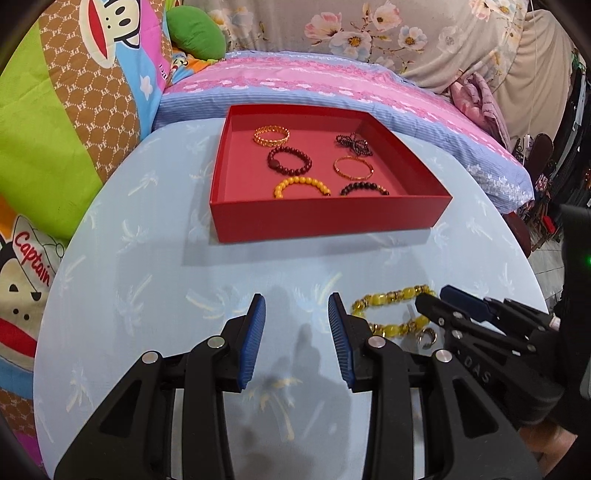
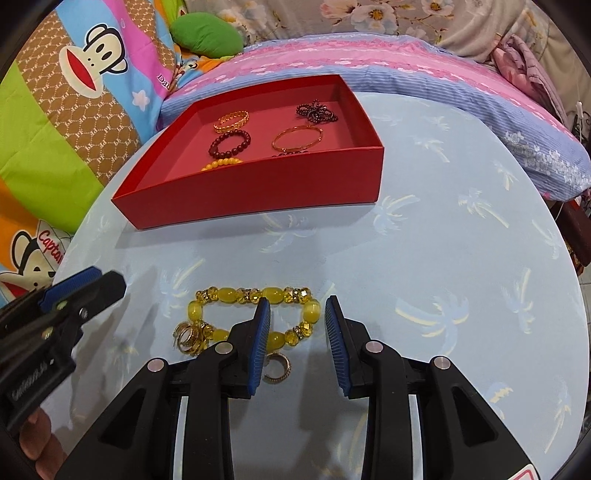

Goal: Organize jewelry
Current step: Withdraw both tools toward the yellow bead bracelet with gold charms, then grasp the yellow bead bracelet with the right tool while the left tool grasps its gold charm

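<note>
A red box (image 1: 325, 218) (image 2: 258, 192) holds several bracelets, among them a dark red bead bracelet (image 1: 289, 161) (image 2: 230, 144) and a thin gold bangle (image 1: 353, 167) (image 2: 297, 138). A yellow bead bracelet (image 2: 236, 295) (image 1: 391, 297) lies on the table in front of the box, with gold rings (image 2: 188, 338) and a single ring (image 2: 277, 367) beside it. My right gripper (image 2: 297, 325) is open, its jaws around the bracelet's right end. My left gripper (image 1: 296, 325) is open and empty, just left of the bracelet.
The round table (image 2: 443, 240) has a light blue palm-print cloth. Behind it are a pink and blue bed (image 1: 295, 81), a cartoon monkey quilt (image 1: 74, 110) on the left and a green cushion (image 2: 207, 35).
</note>
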Tool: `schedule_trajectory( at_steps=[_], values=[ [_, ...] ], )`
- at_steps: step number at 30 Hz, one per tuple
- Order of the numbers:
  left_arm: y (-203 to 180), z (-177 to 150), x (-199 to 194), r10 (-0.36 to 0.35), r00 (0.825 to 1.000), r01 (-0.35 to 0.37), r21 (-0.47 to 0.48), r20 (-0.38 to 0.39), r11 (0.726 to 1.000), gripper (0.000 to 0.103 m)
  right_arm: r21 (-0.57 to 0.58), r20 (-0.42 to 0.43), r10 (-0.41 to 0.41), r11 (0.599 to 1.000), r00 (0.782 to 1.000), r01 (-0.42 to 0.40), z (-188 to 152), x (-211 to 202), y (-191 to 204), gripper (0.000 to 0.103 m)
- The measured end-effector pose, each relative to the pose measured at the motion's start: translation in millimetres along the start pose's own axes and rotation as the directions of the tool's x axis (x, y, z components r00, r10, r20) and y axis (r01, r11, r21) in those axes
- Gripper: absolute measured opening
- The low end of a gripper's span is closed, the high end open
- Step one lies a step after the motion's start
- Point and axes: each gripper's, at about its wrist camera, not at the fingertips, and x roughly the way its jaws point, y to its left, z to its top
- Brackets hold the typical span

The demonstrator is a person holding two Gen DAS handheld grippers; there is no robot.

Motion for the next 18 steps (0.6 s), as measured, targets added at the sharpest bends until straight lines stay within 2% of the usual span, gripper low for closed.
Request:
schedule_trajectory(
  at_steps=[5,7,9,10,18],
  values=[
    [2.4,-8.9,1.1,-0.005,1.000,0.004,-0.005,-0.019,1.000,0.034,-0.018,0.002,-0.016,1.000,1.000,0.016,1.2,6.3,3.1,0.030],
    [2.0,-11.2,2.1,-0.006,1.000,0.006,-0.006,-0.028,1.000,0.034,-0.027,0.007,-0.030,0.999,1.000,0.030,1.0,7.1,3.5,0.026],
    [0.7,-14.4,2.7,-0.010,0.999,0.010,-0.004,-0.034,1.000,0.034,-0.032,0.011,-0.051,0.998,0.999,0.051,0.3,6.9,2.2,0.013],
    [0.0,-15.7,3.0,-0.013,0.999,0.012,-0.003,-0.036,1.000,0.034,-0.028,0.012,-0.055,0.998,0.998,0.056,-0.6,6.1,0.0,0.010],
    [-17.7,-22.6,3.2,-0.069,0.996,0.070,0.036,-0.049,0.997,0.034,0.011,0.013,-0.057,0.998,0.998,0.057,-13.9,-5.4,-14.7,0.009]
  ],
)
